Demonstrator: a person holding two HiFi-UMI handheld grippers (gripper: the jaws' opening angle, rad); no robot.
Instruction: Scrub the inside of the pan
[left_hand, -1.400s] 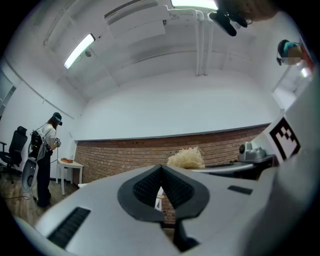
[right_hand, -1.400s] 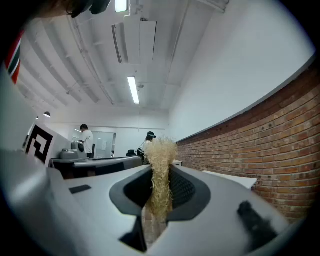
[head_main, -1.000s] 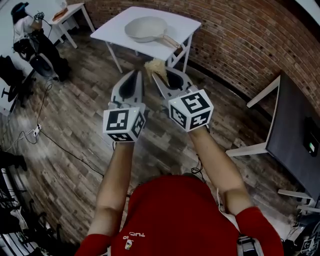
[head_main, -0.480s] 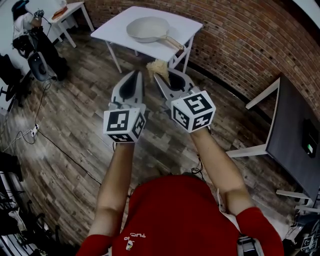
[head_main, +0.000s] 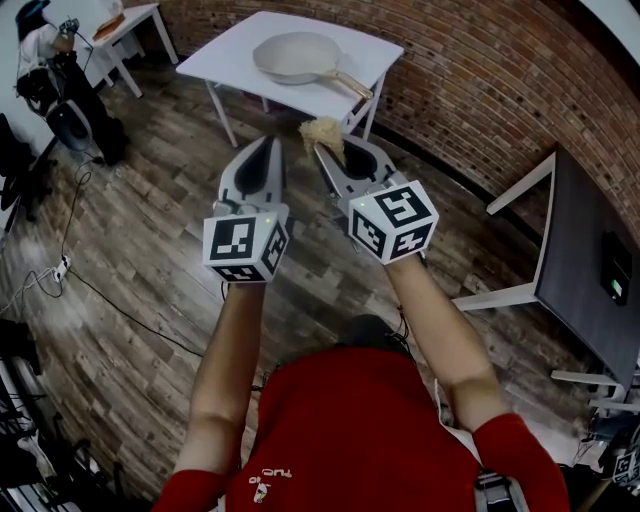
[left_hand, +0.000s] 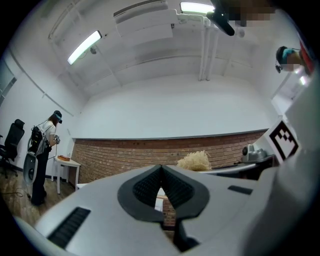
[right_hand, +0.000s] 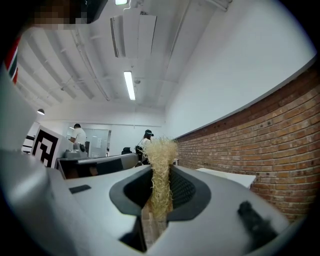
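Both grippers hung short of the table (head_main: 225, 62).
The right gripper (head_main: 326, 153) had its jaws clamped on a fibrous scrubber (head_main: 322, 131); the left gripper (head_main: 267, 146) had its jaws together, empty; the pan (head_main: 293, 55) sat on the table.

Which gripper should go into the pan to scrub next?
Right. The right gripper holds the fibre scrubber; the left gripper is shut, empty. The pan sits ahead on the white table.

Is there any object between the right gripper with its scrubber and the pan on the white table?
Nothing visible does. The right gripper, shut on the scrubber, is held short of the table; only bare tabletop lies before the pan, whose inside looks empty.
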